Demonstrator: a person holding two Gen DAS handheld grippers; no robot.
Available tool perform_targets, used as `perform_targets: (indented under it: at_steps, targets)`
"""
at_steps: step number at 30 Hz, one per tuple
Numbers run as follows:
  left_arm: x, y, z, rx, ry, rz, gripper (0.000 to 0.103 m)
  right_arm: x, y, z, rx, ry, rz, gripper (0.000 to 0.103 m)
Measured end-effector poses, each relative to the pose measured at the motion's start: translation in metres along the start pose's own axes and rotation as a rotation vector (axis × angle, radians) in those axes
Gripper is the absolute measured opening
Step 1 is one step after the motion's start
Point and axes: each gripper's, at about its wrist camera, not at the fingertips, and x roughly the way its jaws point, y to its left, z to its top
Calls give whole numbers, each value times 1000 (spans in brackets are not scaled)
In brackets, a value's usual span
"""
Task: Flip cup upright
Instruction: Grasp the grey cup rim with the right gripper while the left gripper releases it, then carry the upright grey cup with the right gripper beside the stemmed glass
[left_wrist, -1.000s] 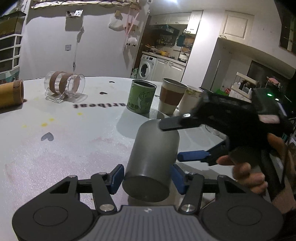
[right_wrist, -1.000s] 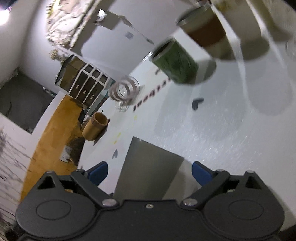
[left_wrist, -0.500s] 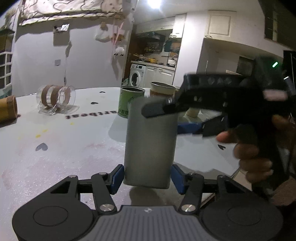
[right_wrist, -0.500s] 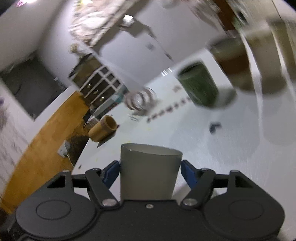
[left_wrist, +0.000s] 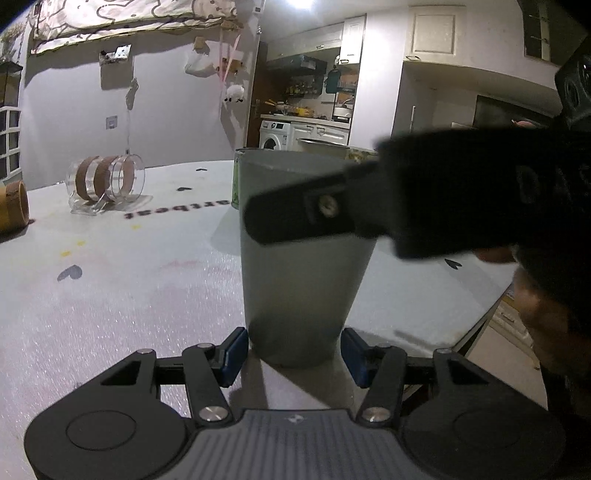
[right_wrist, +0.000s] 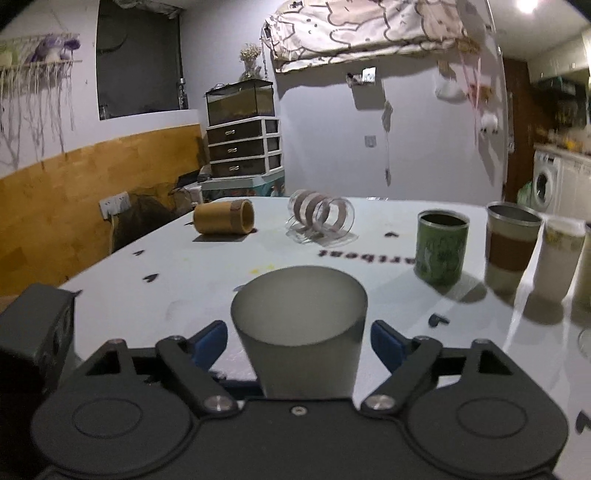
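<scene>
A grey frosted cup (left_wrist: 303, 266) stands upright on the white table (left_wrist: 122, 291), mouth up. In the left wrist view my left gripper (left_wrist: 293, 350) has its blue pads on either side of the cup's base with small gaps, open. The right gripper's black finger (left_wrist: 314, 214) crosses the cup's upper part. In the right wrist view the cup (right_wrist: 301, 325) sits between my right gripper's (right_wrist: 297, 338) blue pads, which stand clear of its walls, open.
A green tin (right_wrist: 441, 249), a brown-banded cup (right_wrist: 511, 247) and a pale cup (right_wrist: 559, 266) stand at the right. A clear banded glass (right_wrist: 319, 219) and a bamboo cup (right_wrist: 225, 221) lie on their sides farther back. The table edge (left_wrist: 484, 321) is close on the right.
The grey cup went from tilted in both grippers to standing upright on the table. The right gripper swung level and both grippers' pads have come off the cup.
</scene>
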Motion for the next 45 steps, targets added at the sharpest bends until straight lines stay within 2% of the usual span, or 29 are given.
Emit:
perform_targets:
  at_steps: [4,5,6,8,13,18,26,29,32,35,36,39,41,45]
  targets:
    - [-2,1,0,-2,-12,6,56,4,5,3,-42,-23,-14,88]
    - [-3,0,0,-1,-15,10,56,5,6,3,-52,-22,-7,84]
    - [-3,0,0,0,-18,13,56,6,6,3,-64,-24,-5,75]
    - [-5,0,0,-4,-32,23,56,8,4,4,-75,-31,-18,75]
    - [-8,2,0,-21,-51,39,61,13,-21,14,-77,-90,-144,75]
    - [-7,4,0,-27,-50,44,63,19,-72,27,-35,-146,-309,75]
    - [-5,5,2,-30,-56,53,63,28,-157,28,146,-190,-497,75]
    - [-5,3,3,-27,-60,56,63,34,-176,23,192,-181,-523,75]
    - [-5,2,4,-25,-61,58,63,41,-178,18,204,-146,-547,75]
    - [-4,2,6,-24,-65,59,64,42,-175,14,189,-150,-565,76]
    - [-4,1,6,-24,-67,60,65,43,-173,15,185,-143,-572,81]
    - [-5,1,9,-27,-79,67,73,44,-170,16,178,-131,-564,92]
    - [-6,1,13,-29,-93,83,82,37,-166,15,184,-136,-577,94]
    - [-11,2,27,-25,-135,114,83,13,-152,10,205,-165,-539,95]
